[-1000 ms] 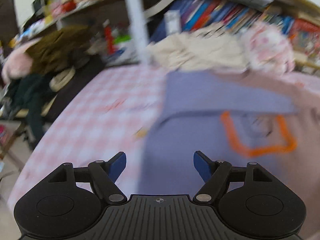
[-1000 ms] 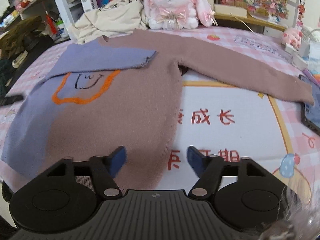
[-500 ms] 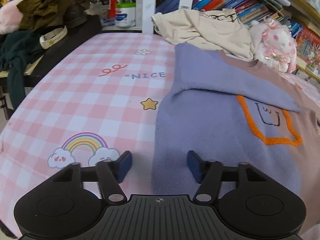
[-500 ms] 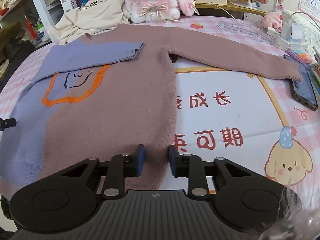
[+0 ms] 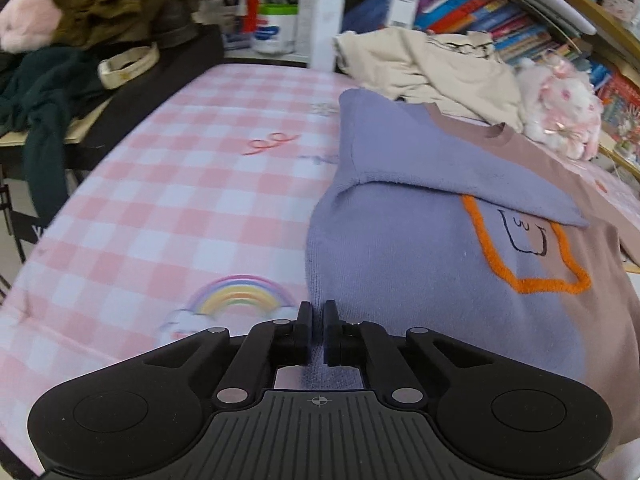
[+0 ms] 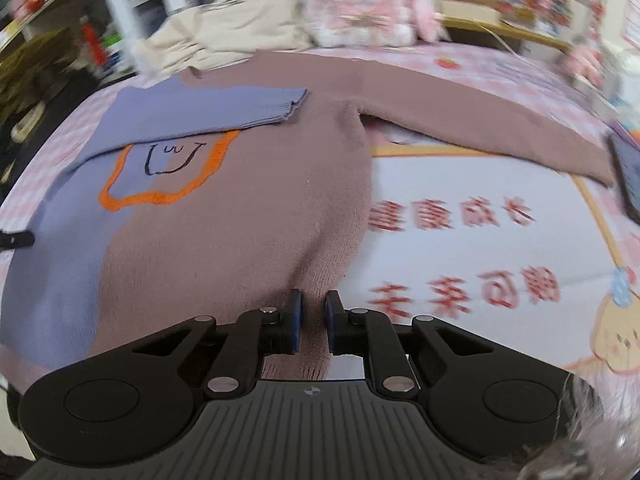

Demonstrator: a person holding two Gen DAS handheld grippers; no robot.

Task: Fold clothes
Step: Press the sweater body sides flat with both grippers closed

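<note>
A sweater (image 5: 400, 280), purple on one half and brown on the other (image 6: 240, 240), lies flat on the pink checked table cover (image 5: 160, 200). It has an orange-outlined face on the chest. Its purple sleeve (image 6: 208, 108) is folded across the chest. The brown sleeve (image 6: 480, 120) stretches out to the right. My left gripper (image 5: 318, 312) is shut on the purple corner of the hem. At the brown corner of the hem my right gripper (image 6: 313, 300) is closing, and a raised ridge of knit fills the gap between its pads.
A cream garment (image 5: 440, 64) and a pink plush rabbit (image 6: 360, 4) lie beyond the sweater's collar, in front of bookshelves. A phone (image 6: 628, 172) rests near the brown cuff. Dark clothes (image 5: 60, 80) are piled off the table's left side.
Both grippers have come down to the sweater's hem and closed from wide open, the left on the purple corner, the right on the brown corner. The fabric now puckers at the right gripper.
</note>
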